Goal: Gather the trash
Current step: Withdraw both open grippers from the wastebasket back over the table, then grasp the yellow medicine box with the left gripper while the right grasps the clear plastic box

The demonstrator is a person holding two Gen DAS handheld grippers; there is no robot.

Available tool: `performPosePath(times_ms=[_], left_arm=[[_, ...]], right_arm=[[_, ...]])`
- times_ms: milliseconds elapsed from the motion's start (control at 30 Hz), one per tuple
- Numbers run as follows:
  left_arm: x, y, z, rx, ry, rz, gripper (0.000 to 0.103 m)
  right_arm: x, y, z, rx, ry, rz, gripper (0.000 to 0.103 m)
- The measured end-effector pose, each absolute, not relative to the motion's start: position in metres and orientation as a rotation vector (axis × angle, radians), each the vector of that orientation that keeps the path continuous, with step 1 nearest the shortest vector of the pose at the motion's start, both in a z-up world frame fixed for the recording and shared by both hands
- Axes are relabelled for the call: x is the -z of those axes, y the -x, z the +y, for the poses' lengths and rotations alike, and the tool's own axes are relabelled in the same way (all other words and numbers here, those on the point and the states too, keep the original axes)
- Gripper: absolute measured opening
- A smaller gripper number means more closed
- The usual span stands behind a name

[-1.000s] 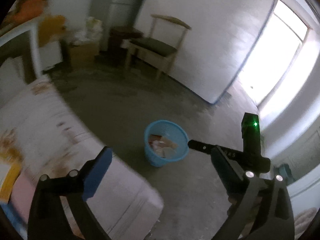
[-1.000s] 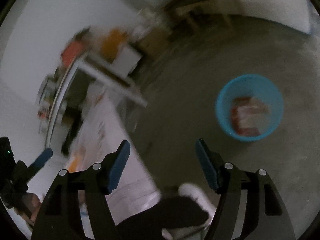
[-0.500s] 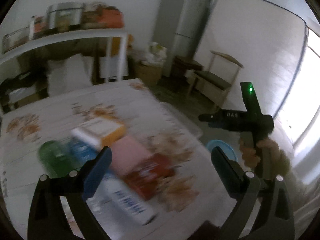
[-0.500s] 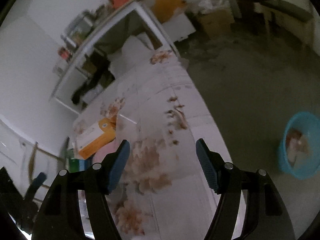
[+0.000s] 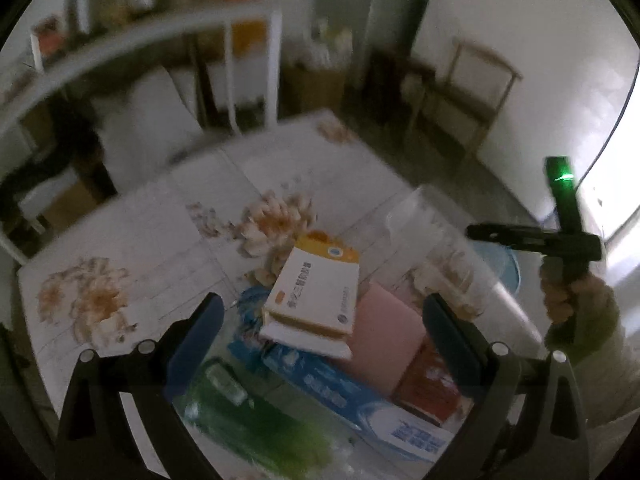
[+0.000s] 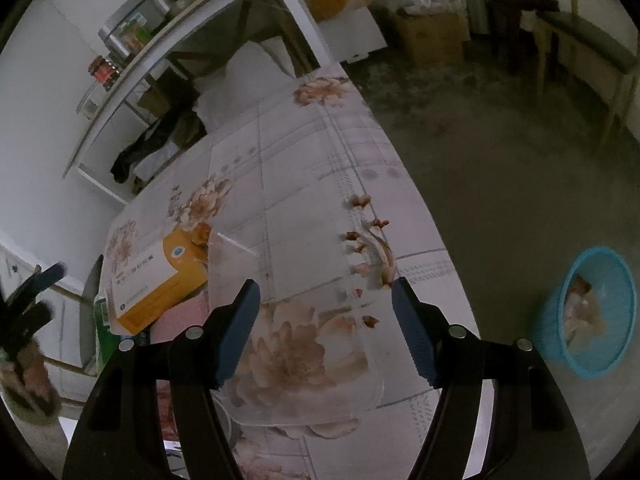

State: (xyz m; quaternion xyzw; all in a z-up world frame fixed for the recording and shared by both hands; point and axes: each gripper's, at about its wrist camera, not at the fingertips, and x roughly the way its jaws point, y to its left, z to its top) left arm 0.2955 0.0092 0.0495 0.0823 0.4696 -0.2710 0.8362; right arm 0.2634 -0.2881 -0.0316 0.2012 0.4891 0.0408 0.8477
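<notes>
Now that both wrists have swung from the floor to the table, your left gripper [image 5: 320, 320] and right gripper [image 6: 325, 320] hang wide and empty; the orange-and-white box [image 5: 316, 296] tops the trash pile, blue basket [image 6: 596, 312] at three o'clock.

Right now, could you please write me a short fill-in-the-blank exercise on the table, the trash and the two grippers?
1. The white and orange box lies on top of a ____ flat pack.
2. The blue trash basket stands on the ____.
3. The jaws of the left gripper and the right gripper stand ____, holding nothing.
4. The tablecloth is printed with ____.

Missing words: pink; floor; open; flowers
</notes>
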Motion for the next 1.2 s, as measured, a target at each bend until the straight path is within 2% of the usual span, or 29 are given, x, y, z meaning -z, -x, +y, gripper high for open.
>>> performPosePath(times_ms=[267,767,1033,1167,1200], left_arm=[[0.002,-0.350,-0.038,0.664,-0.251,1.263,0.097],[0.036,-0.363,-0.056,0.645,-0.347,1.405,0.097],[0.046,-0.360,-0.062,0.624,-0.410,1.420,0.083],[0.048,-0.357,-0.063,0.611,-0.430,1.412,0.070],[0.048,-0.357,-0.062,0.610,-0.427,1.411,0.070]], right_arm=[[0.037,-0.273,-0.293,-0.089,-0.429,1.079,0.066],[0.044,-0.276,-0.291,-0.133,-0.450,1.104,0.065],[0.047,-0.273,-0.288,-0.141,-0.419,1.125,0.050],[0.049,-0.271,-0.288,-0.136,-0.411,1.134,0.040],[0.050,-0.271,-0.287,-0.131,-0.408,1.137,0.039]])
